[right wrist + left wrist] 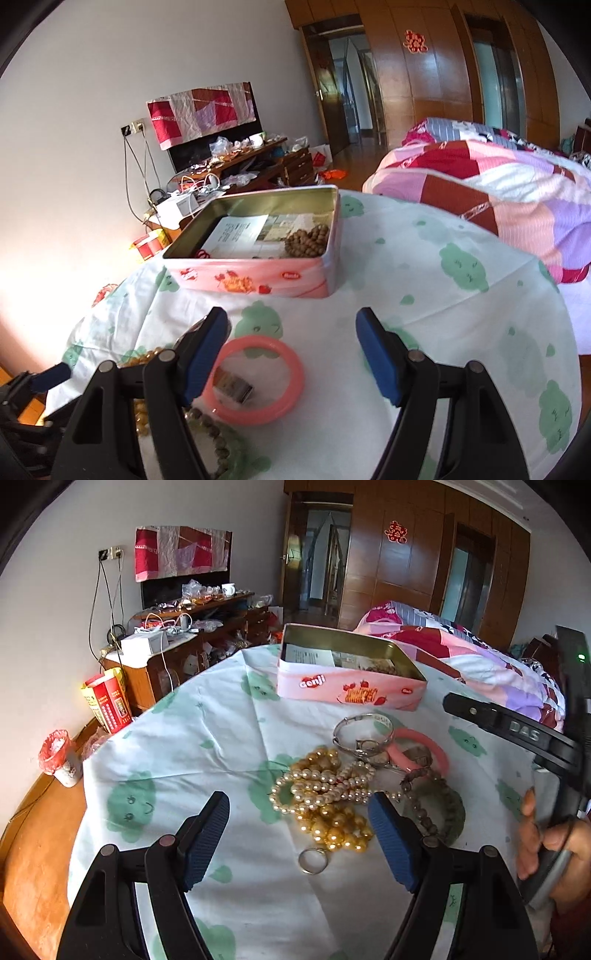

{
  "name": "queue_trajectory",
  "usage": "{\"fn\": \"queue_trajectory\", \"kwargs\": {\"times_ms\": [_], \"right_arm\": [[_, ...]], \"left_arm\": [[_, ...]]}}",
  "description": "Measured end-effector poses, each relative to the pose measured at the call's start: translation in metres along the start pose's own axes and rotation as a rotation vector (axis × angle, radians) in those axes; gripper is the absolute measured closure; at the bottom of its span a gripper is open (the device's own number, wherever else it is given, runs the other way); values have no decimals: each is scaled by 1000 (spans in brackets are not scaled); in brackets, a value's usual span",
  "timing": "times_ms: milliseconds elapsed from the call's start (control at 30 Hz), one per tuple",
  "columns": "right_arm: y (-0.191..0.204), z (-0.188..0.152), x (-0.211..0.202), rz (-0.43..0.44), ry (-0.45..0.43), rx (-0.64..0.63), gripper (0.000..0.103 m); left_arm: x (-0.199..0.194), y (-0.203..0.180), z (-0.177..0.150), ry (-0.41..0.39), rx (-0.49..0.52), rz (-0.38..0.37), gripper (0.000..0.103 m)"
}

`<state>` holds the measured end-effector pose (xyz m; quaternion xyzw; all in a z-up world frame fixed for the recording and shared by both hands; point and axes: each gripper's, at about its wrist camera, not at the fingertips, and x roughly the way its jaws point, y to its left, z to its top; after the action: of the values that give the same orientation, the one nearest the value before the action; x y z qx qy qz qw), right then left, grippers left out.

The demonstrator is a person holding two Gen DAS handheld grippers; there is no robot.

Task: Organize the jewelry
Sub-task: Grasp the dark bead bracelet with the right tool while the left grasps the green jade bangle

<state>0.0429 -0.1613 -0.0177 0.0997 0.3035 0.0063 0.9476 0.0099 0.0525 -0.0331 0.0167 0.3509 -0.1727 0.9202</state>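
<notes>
A heap of jewelry lies on the clothed table: gold and pearl bead strands [325, 797], a silver ring [312, 861], a silver bangle [364, 734], a pink bangle [424, 746] and a dark bead bracelet [436, 805]. My left gripper [299, 834] is open and empty, its jaws either side of the beads and ring. My right gripper [291, 354] is open and empty above the pink bangle [258, 380], which rings a small metal piece [236, 387]. A pink open tin [258, 258] holds brown beads [306, 242] and papers; it also shows in the left wrist view [347, 686].
The white cloth with green shapes [207, 738] covers a round wooden table [33, 849]. A quilted bed [498, 192] lies to the right. A cluttered wooden cabinet [184, 635] stands at the far left wall. A red box [107, 701] and small bin [61, 753] sit left.
</notes>
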Motion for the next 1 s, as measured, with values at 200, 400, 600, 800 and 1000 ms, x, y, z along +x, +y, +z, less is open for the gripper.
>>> {"fn": "queue_trajectory", "kwargs": {"times_ms": [200, 400, 600, 800, 1000], "right_arm": [[-3, -17, -10, 89, 120, 31, 33], [24, -40, -10, 141, 259, -82, 52], [35, -41, -8, 126, 246, -141, 54], [45, -40, 6, 159, 287, -159, 88], [37, -31, -24, 220, 162, -114, 90]], "left_arm": [[6, -2, -4, 12, 37, 8, 32], [8, 2, -6, 24, 16, 6, 32], [3, 2, -4, 10, 19, 9, 32], [2, 3, -2, 7, 11, 4, 32], [-4, -3, 1, -8, 18, -67, 32]]}}
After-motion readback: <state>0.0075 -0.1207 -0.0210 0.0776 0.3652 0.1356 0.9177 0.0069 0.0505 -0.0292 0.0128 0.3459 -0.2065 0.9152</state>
